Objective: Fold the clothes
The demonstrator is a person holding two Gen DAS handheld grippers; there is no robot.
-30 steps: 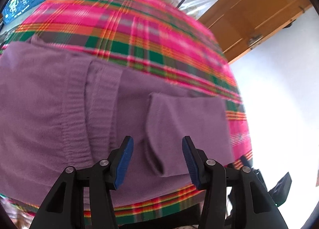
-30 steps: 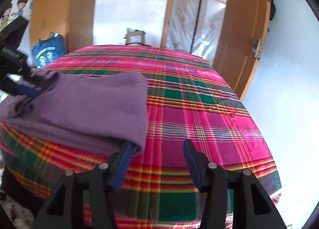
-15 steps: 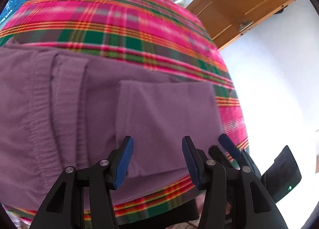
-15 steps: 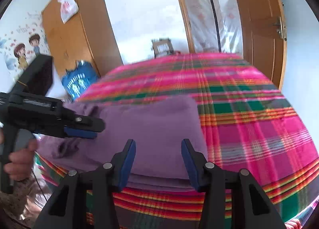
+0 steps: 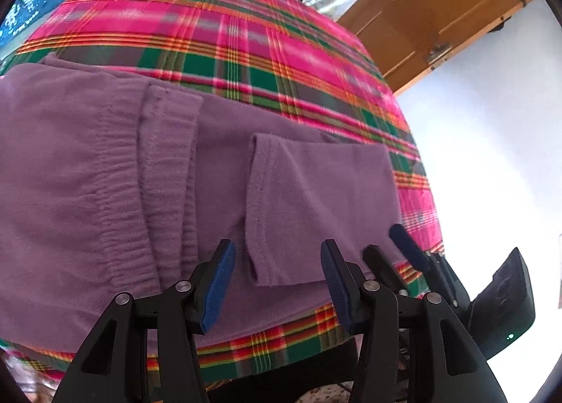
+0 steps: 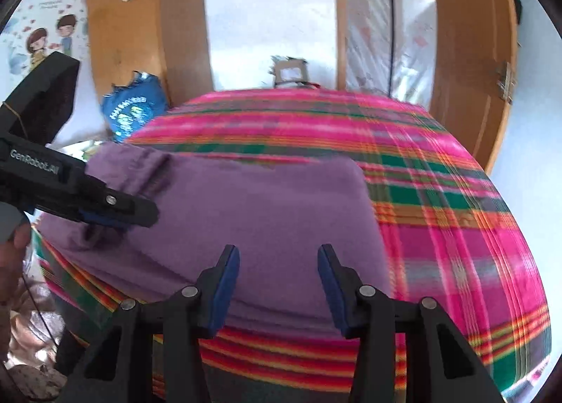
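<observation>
Purple trousers [image 5: 105, 174] with an elastic waistband lie folded on the plaid cloth [image 5: 246, 34], one leg end [image 5: 309, 199] doubled on top. My left gripper [image 5: 275, 248] hovers open over that leg's hemmed corner without pinching it. My right gripper [image 5: 384, 241] sits just to its right, by the garment's near edge. In the right wrist view the right gripper [image 6: 278, 250] stands open above the trousers [image 6: 263, 199]; its jaws are closing, and nothing is pinched between them. The left gripper [image 6: 140, 215] reaches in from the left over the bunched waist end.
The plaid cloth [image 6: 456, 227] drops off at the near edge under both grippers. A wooden door [image 6: 470, 52], a cupboard [image 6: 126, 34], a blue bag [image 6: 133, 111] and a cardboard box [image 6: 289, 71] stand behind. A person's hand [image 6: 14, 248] holds the left gripper.
My right gripper has swung left from the trousers' right corner to over their near edge, coming up beside the left gripper, and its jaws have narrowed a little. The left gripper stays at the leg hem.
</observation>
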